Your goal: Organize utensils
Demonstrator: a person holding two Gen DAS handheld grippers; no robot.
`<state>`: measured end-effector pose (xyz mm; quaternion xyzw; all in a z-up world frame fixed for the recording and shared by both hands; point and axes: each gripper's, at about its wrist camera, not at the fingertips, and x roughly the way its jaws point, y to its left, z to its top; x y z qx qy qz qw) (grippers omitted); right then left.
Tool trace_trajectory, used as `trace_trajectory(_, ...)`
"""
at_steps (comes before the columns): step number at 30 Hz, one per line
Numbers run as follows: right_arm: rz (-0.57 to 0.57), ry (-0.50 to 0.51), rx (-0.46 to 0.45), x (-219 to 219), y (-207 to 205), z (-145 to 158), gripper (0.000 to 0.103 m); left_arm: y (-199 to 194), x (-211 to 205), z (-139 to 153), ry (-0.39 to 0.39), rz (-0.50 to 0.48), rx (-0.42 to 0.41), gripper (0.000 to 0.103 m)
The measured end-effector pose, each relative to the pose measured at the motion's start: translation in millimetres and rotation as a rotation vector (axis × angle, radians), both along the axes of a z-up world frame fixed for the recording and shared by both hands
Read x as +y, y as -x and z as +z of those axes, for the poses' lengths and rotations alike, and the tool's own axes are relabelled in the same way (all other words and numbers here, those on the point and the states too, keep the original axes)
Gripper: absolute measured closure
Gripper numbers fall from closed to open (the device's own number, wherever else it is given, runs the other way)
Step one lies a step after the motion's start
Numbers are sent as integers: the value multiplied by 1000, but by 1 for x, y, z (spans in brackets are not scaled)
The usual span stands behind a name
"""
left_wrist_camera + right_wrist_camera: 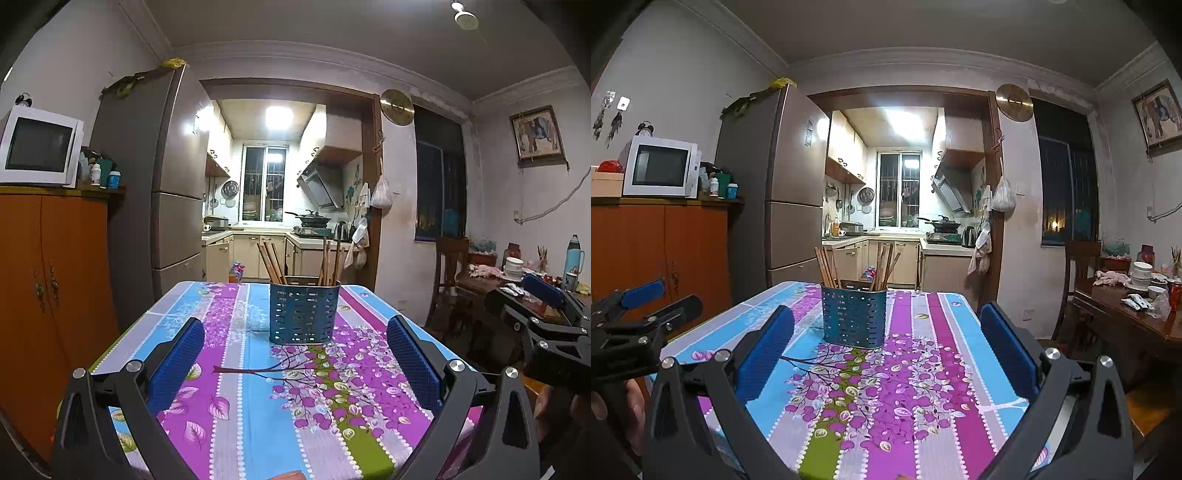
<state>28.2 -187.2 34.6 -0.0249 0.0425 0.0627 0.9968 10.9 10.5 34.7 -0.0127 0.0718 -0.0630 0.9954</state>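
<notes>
A blue perforated utensil holder (pixel 303 314) stands on the floral tablecloth (pixel 258 387), past the middle of the table. Wooden chopsticks (pixel 271 263) stick up in its left part and more chopsticks (pixel 330 264) in its right part. It also shows in the right wrist view (pixel 854 318) with its chopsticks (pixel 827 266). My left gripper (pixel 295 363) is open and empty, held over the near half of the table. My right gripper (pixel 886 356) is open and empty too, beside the left one. Each gripper shows at the edge of the other's view.
An orange wooden cabinet (pixel 55 266) with a microwave (pixel 38 147) stands left of the table, next to a fridge (pixel 162 177). A dark wooden table (pixel 1137 317) with bowls and a chair (pixel 1078 266) stand to the right. The kitchen lies behind.
</notes>
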Motion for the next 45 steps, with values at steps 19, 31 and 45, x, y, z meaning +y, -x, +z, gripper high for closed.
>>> trace_trajectory(19, 7, 11, -16, 7, 26, 2, 5, 19, -5, -1, -59, 68, -15, 5)
trace_trajectory(31, 4, 12, -15, 5, 30, 1, 5, 20, -8, -1, -71, 68, -18, 5)
trace_trajectory(45, 8, 14, -24, 5, 31, 1, 5, 20, -9, -2, -74, 70, -18, 5)
